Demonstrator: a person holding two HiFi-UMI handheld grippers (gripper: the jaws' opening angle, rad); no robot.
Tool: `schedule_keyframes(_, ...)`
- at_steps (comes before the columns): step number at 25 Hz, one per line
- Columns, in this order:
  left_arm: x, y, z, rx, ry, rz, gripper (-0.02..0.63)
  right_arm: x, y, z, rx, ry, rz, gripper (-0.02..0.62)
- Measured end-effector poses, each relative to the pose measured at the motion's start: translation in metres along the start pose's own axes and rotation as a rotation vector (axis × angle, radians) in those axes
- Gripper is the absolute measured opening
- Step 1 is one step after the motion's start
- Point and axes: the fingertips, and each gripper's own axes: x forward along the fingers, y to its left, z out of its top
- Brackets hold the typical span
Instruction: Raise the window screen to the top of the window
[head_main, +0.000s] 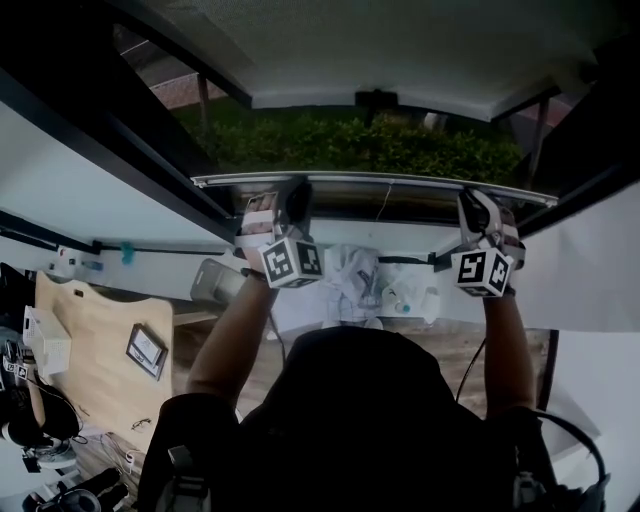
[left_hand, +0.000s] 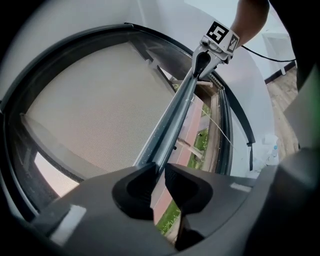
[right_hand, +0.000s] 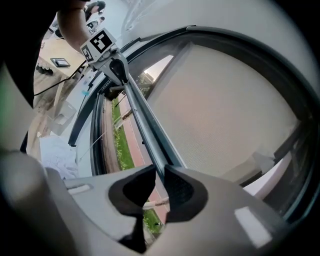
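Both hands are up at the window, each with a tool pinching the slim grey metal bottom rail (head_main: 372, 180) of the window screen. The left tool (head_main: 272, 203) has its black pads pressed onto the rail close to one end. The right tool (head_main: 482, 205) bites it close to the other end, so the rail runs straight out from each tool's jaws toward its partner. Gripping wide apart like that looks meant to keep the rail level, so the screen slides evenly instead of jamming on one side. Past the rail, on the far side from the left tool, stretches the pale beige fine mesh (left_hand: 95, 105), taut inside the dark window frame (head_main: 100, 135). On the near side is open air, with brick paving and grass below. I'd say the rail is only partway up, with a fair stretch of mesh beyond the tools to gather before it meets the top.
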Motion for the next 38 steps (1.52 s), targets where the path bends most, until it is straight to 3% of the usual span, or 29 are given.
schedule_keyframes(16, -0.013, 0.045, 0.025, -0.011, -0.048, 0.072, 0.061, -0.011, -0.040, 0.019, 0.005, -0.035, -0.071, 0.060)
schedule_keyframes(22, -0.015, 0.064, 0.036, 0.035, -0.045, 0.087, 0.060, -0.015, -0.058, 0.030, -0.015, -0.049, -0.092, 0.061)
schedule_keyframes(38, -0.030, 0.118, 0.068, 0.061, -0.111, 0.163, 0.060, -0.030, -0.112, 0.063, -0.029, -0.123, -0.156, 0.061)
